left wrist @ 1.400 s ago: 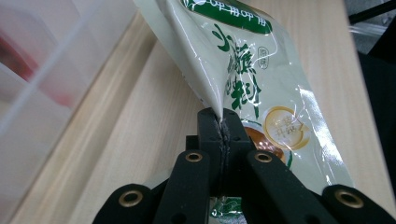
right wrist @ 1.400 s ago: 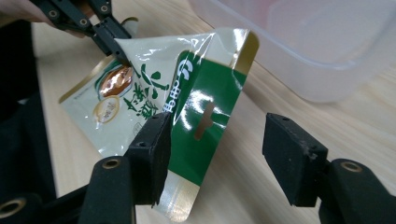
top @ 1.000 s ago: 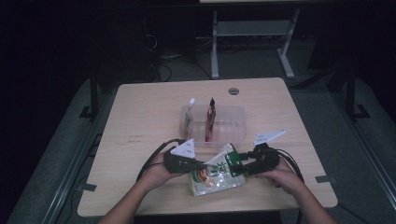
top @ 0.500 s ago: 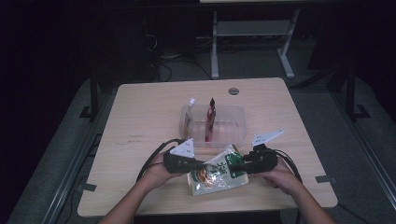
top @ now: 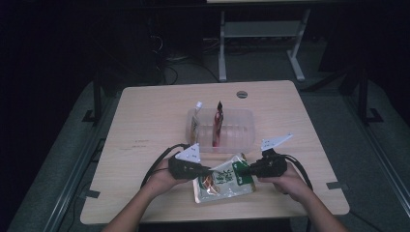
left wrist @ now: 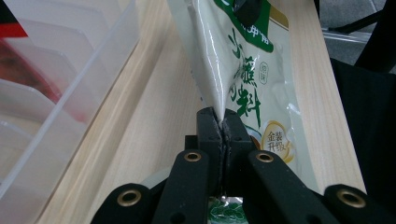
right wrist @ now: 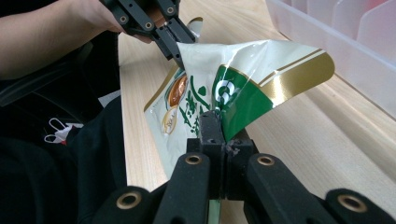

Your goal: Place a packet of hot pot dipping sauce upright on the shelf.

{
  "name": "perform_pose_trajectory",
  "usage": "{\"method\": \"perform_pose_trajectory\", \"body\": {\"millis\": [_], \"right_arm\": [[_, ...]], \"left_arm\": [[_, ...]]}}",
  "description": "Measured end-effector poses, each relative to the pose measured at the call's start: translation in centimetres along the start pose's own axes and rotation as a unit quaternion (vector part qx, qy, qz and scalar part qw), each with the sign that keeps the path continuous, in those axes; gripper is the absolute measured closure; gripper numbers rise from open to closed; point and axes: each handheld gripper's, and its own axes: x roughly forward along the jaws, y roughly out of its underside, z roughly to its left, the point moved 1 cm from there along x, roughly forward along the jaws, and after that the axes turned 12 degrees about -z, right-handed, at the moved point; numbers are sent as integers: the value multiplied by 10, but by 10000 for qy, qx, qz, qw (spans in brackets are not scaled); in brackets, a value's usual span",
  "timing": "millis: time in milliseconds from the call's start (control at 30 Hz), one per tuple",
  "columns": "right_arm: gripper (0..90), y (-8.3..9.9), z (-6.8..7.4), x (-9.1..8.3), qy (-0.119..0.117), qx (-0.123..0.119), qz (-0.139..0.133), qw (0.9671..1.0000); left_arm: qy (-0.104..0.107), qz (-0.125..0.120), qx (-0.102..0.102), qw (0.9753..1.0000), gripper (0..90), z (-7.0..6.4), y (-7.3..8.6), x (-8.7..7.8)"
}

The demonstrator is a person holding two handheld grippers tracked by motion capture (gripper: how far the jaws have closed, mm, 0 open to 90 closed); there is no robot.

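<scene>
Lifting the green pouch (top: 223,180), we clamp each hand-held gripper, left (top: 209,170) and right (top: 242,170), on opposite edges; next, steer it into the divided bin (top: 244,126) ahead.

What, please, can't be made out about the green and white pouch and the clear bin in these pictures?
- Green and white pouch: its lettering is too small in the high view; the top edge cuts it off in the left gripper view.
- Clear bin: frame edges cut it in both gripper views.
- Red packet: its label is too small.
</scene>
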Motion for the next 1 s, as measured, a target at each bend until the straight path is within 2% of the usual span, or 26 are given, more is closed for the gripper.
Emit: {"method": "perform_pose_trajectory", "body": {"millis": [167,233,333,400,500,633,767,900,1000], "right_arm": [[899,0,0,1,-38,-67,56,10000],[900,1,1,2,-27,-105,65,9999],[900,0,2,1,-6,-109,94,9999],[900,-1,3,0,-10,-120,62,9999],[900,-4,5,-1,-80,-133,-33,9999],[900,-8,9,-2,-204,-86,-188,9996],[900,-12,15,1,-381,-148,-283,9988],[900,-17,22,4,-556,-181,-365,9976],[900,-23,26,7,-616,-260,-449,9968]], "left_arm": [[-17,12,-139,9999,825,1,3,0],[-25,-118,-222,9997,804,4,1,-6],[-75,-334,-377,9987,854,7,-1,-19],[-114,-327,-413,9985,897,7,0,-26],[-128,-264,-457,9985,898,6,2,-29],[-182,-135,-406,9989,898,4,1,-23],[-213,-55,-367,9991,898,2,-3,-9],[-72,-5,-290,9996,898,-3,-8,7],[2,-121,-279,9995,898,-7,-13,13]]}}
